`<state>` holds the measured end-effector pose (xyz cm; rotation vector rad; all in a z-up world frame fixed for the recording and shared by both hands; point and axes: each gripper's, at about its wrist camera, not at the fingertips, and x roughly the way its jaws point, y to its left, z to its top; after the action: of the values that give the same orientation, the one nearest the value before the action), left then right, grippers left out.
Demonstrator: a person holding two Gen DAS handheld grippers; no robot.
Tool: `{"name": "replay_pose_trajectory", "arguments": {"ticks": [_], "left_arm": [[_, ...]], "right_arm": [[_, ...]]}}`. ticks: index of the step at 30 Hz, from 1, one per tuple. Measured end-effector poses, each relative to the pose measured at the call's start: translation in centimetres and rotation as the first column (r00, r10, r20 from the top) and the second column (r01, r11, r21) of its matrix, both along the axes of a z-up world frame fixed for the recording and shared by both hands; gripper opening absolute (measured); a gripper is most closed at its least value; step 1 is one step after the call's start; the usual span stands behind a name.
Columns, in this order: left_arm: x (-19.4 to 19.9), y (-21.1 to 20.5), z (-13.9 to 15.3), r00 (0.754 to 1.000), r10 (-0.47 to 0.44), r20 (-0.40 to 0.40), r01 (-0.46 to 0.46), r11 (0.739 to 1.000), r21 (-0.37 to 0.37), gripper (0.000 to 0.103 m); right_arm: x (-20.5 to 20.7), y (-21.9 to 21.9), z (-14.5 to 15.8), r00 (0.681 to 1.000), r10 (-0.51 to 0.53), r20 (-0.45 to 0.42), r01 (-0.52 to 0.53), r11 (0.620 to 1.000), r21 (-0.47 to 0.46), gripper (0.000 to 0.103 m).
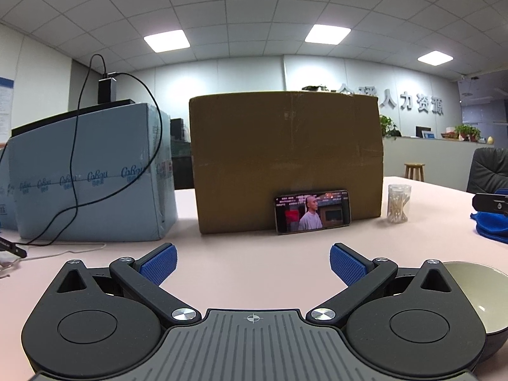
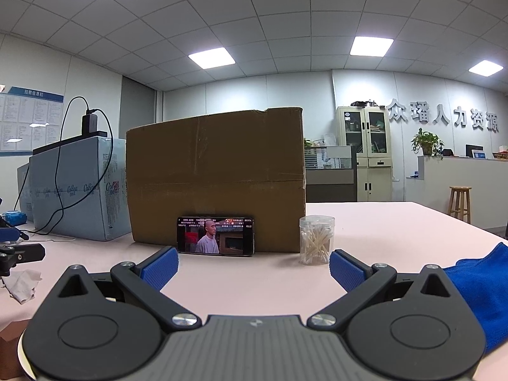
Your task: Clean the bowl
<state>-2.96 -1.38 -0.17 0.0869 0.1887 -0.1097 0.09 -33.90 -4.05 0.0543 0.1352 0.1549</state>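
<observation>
A bowl (image 1: 479, 298) with a cream inside and dark outside sits on the pink table at the lower right of the left wrist view, partly hidden behind my left gripper's body. A blue cloth (image 2: 476, 289) lies at the right of the right wrist view; it also shows in the left wrist view (image 1: 490, 227). My left gripper (image 1: 253, 262) is open and empty, left of the bowl. My right gripper (image 2: 253, 268) is open and empty, left of the cloth. The bowl's edge (image 2: 23, 358) shows at the lower left of the right wrist view.
A brown cardboard box (image 1: 285, 162) stands ahead with a phone (image 1: 312, 211) leaning on it. A jar of cotton swabs (image 1: 398, 203) stands to its right. A light-blue box (image 1: 92, 171) with a black cable stands left. A crumpled tissue (image 2: 22, 281) lies at left.
</observation>
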Motion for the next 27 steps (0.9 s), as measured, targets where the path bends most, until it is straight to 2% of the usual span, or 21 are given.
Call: {"name": "replay_pose_trajectory", "arguments": {"ticks": [4,7,13,17,21,26,27], "left_arm": [[0.3,-0.1,-0.1,0.997,-0.040,-0.062,0.041,0.999,0.016,0.103],[0.2,-0.4,0.0,0.996,-0.046,-0.078,0.048,0.998,0.028,0.103],[-0.3,-0.8,-0.2,0.977,-0.099,-0.189,0.110,0.993,0.045,0.101],[-1.6,-1.1,-0.5,0.957,-0.167,-0.236,0.176,0.984,0.019,0.100],[-2.3,-1.6,-0.8,0.939,-0.218,-0.265,0.228,0.974,0.009,0.089],[-2.9,-3.5,-2.0,0.897,-0.286,-0.337,0.321,0.946,0.052,0.085],[-2.8,-3.9,-2.3,0.890,-0.292,-0.350,0.334,0.941,0.064,0.080]], "right_arm": [[0.2,0.0,0.0,1.000,0.007,-0.009,-0.007,1.000,-0.001,0.103],[0.2,0.0,-0.1,1.000,0.006,-0.013,-0.006,1.000,0.003,0.103],[0.2,-0.2,-0.1,1.000,0.006,-0.012,-0.006,1.000,0.013,0.103],[0.0,-0.3,-0.1,1.000,0.018,-0.015,-0.017,1.000,0.018,0.103],[-0.2,-0.3,-0.1,0.998,0.048,-0.038,-0.047,0.998,0.031,0.103],[-0.5,-0.2,-0.1,0.995,0.071,-0.063,-0.068,0.996,0.060,0.103],[-0.6,-0.1,-0.1,0.995,0.075,-0.065,-0.071,0.995,0.064,0.103]]}}
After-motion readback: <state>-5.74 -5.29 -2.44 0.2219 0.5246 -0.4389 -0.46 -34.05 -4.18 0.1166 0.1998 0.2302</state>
